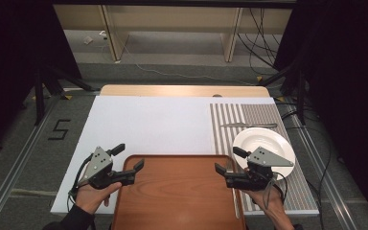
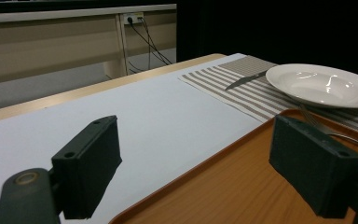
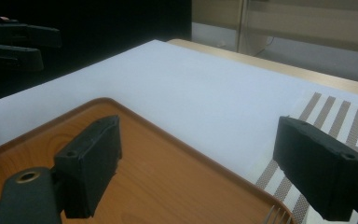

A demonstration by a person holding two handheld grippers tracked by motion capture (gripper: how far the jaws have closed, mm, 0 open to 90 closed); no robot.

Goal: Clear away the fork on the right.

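— Where is the tray (image 1: 179, 191)?
— At the table's near edge, between the left gripper (image 1: 129, 164) and right gripper (image 1: 229, 161), both spread, holding nothing.
— Any writing?
— A "5" (image 1: 59, 129) on the floor.

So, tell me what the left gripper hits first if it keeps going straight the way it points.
Probably the tray: the left gripper, jaws open, points across it toward the right gripper, low over the wood, though its height is hard to judge.
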